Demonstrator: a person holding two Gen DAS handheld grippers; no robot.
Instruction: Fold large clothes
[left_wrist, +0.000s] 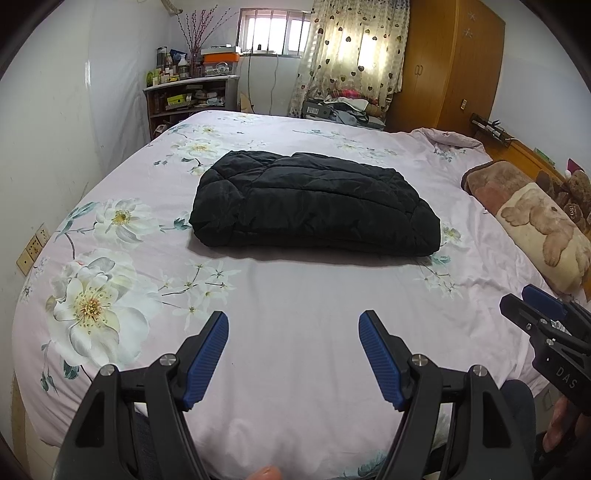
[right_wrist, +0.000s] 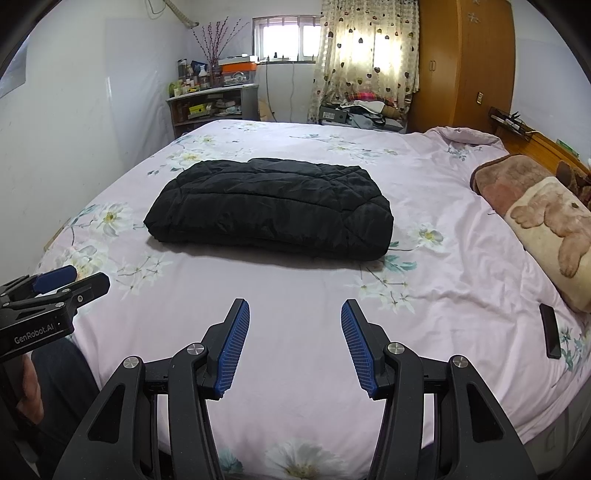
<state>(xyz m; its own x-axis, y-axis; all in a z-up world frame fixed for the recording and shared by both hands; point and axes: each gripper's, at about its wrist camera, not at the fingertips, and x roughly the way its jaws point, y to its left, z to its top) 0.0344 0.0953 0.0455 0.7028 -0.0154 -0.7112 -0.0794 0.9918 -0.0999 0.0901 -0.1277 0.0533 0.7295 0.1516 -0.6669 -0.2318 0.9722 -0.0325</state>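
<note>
A black quilted jacket (left_wrist: 314, 205) lies folded into a thick rectangle in the middle of the bed (left_wrist: 295, 314); it also shows in the right wrist view (right_wrist: 273, 210). My left gripper (left_wrist: 293, 325) is open and empty, held above the near part of the bed, well short of the jacket. My right gripper (right_wrist: 295, 314) is open and empty too, at a similar distance from the jacket. Each gripper shows at the edge of the other's view: the right one (left_wrist: 532, 306), the left one (right_wrist: 74, 282).
The bed has a pink floral cover (right_wrist: 424, 295). A bear-print pillow (right_wrist: 554, 236) and a brown blanket (right_wrist: 506, 177) lie at the right. A dark phone (right_wrist: 550, 330) rests near the right edge. A cluttered shelf (right_wrist: 214, 103) and wooden wardrobe (right_wrist: 465, 62) stand behind.
</note>
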